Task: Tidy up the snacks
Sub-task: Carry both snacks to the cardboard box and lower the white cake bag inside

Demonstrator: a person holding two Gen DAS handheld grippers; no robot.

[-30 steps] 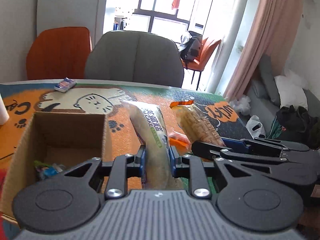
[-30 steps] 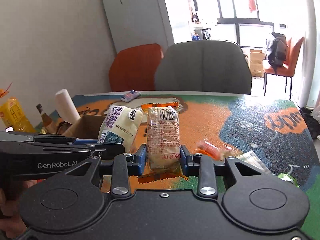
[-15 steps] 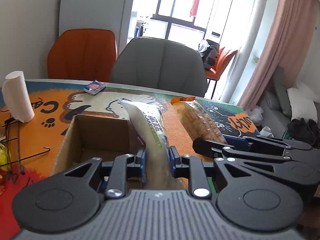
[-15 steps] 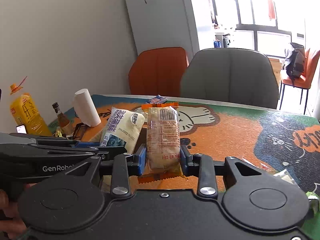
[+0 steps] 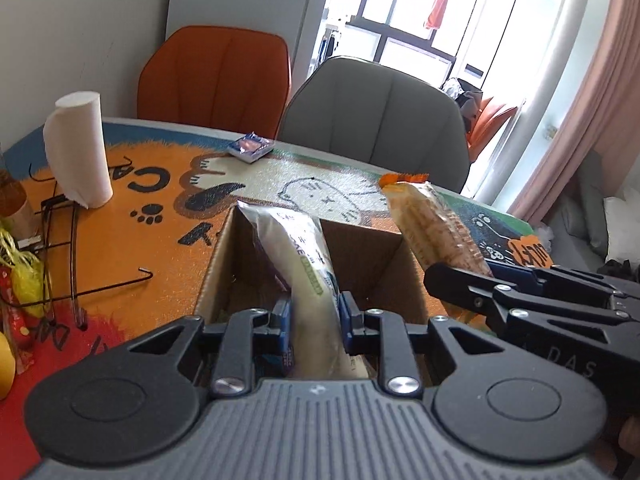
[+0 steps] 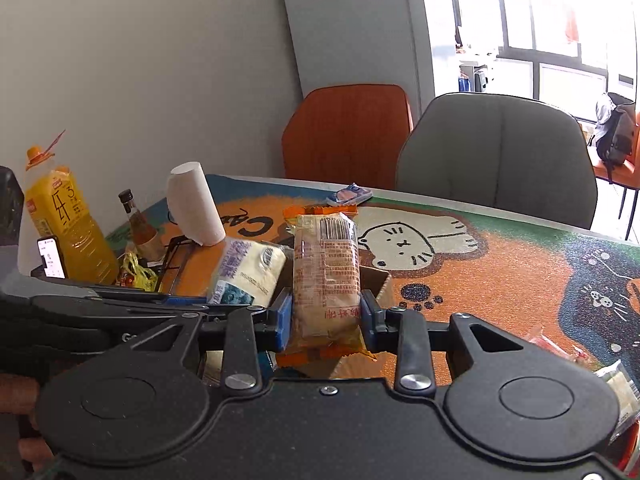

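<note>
Open brown cardboard box (image 5: 224, 264) on the cat-print bench (image 5: 132, 248); white paper-towel roll (image 5: 76, 152) to its left, small blue foil packet (image 5: 250, 147) behind it, orange chair (image 5: 216, 80) and grey chair (image 5: 380, 116) beyond the bench.

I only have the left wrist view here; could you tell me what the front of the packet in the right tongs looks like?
Observer: The orange-trimmed biscuit packet shows a barcode near its top and red characters near the bottom, and the right tongs are shut on its lower part.
Operator: Thank you. Is anything standing to the left of the paper roll that I cannot see?
Observer: Yes, a large yellow drink bottle with an orange cap stands there.
Operator: And what does the face of my own packet show?
Observer: The white cake packet in the left tongs carries purple characters and a blue picture at its lower corner.
</note>
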